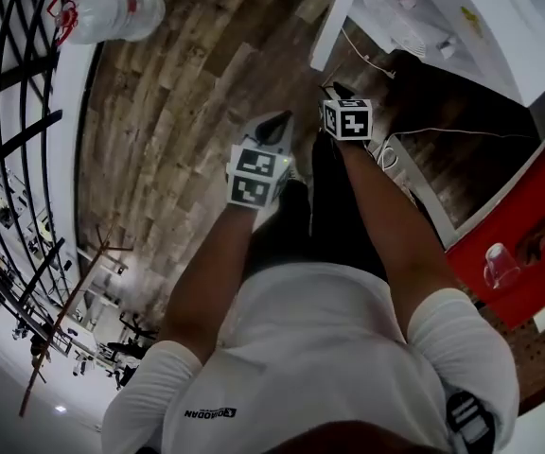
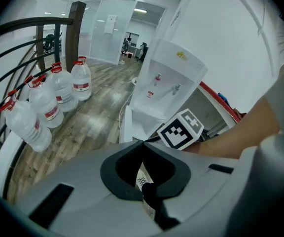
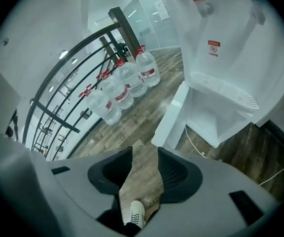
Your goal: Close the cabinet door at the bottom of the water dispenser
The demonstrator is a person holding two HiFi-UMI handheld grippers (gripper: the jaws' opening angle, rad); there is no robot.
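- Your left gripper has its jaws pressed together at the tips, with nothing caught between them.
- Your right gripper has its jaws spread, and only the wooden floor shows through the gap.
- The cabinet door stands open, swung out from the bottom of the water dispenser, ahead of both grippers and touched by neither.
- Water bottles stand by the railing, left of the door.

White tee, prob. black trousers, white laced shoe; left tongs & right tongs grey, black-padded.
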